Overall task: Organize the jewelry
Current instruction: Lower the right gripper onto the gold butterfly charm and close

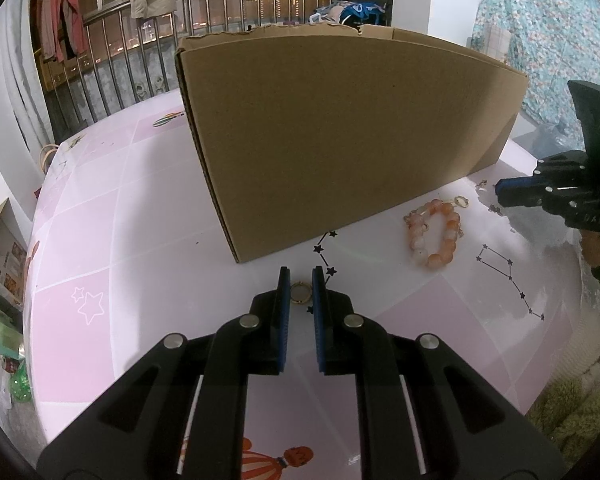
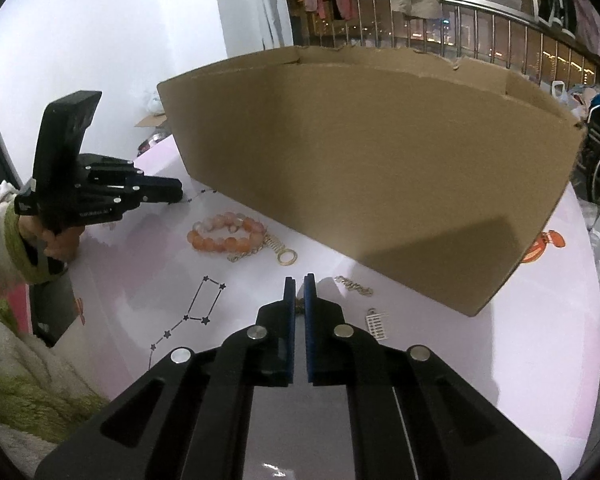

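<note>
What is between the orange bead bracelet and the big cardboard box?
Nothing. In both wrist views the pink tabletop between the bead bracelet and the cardboard box is bare.

Both wrist cameras look steeply down, close over the table (image 1: pixel 100 240), sharing the cardboard box (image 1: pixel 340 128) and bead bracelet (image 2: pixel 228 234).

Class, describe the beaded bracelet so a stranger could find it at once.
Start at the large brown cardboard box on the pink table. Just before its front wall lies a bracelet of round orange and white beads. Its neighbours are thin gold metal pieces; only it has chunky beads.
</note>
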`<state>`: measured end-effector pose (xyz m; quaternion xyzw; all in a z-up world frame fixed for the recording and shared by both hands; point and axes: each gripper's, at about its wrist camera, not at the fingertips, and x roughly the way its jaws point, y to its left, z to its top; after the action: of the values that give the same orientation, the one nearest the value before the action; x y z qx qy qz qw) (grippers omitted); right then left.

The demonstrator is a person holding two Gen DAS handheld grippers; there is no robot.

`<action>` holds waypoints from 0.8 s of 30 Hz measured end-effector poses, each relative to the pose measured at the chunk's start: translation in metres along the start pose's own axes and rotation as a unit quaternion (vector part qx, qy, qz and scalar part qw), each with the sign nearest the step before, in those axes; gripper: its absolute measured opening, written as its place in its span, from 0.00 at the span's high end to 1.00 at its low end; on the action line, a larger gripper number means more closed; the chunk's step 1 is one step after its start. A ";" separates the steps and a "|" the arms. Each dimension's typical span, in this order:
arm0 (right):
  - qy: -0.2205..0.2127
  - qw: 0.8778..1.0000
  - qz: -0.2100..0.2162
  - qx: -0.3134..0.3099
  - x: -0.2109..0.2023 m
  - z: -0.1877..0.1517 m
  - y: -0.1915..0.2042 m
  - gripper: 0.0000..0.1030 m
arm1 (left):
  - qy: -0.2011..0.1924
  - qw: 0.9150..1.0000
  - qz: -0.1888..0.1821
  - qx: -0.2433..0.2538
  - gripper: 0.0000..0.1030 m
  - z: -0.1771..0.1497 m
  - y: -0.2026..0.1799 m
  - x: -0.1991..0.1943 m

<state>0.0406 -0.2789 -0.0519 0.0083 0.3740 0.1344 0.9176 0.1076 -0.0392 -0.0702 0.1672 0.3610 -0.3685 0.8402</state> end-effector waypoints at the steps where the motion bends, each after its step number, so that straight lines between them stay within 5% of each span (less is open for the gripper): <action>1: -0.001 1.000 -0.001 0.001 -0.002 0.000 -0.001 0.96 | 0.000 1.000 -0.001 -0.002 0.91 0.001 0.000 0.000; 24: 0.031 0.999 -0.008 -0.009 0.011 0.001 0.005 0.89 | -0.004 1.000 -0.003 -0.005 0.91 0.000 -0.004 0.000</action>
<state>0.0479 -0.2713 -0.0581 -0.0069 0.4012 0.1306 0.9066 0.1044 -0.0423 -0.0703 0.1608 0.3598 -0.3696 0.8415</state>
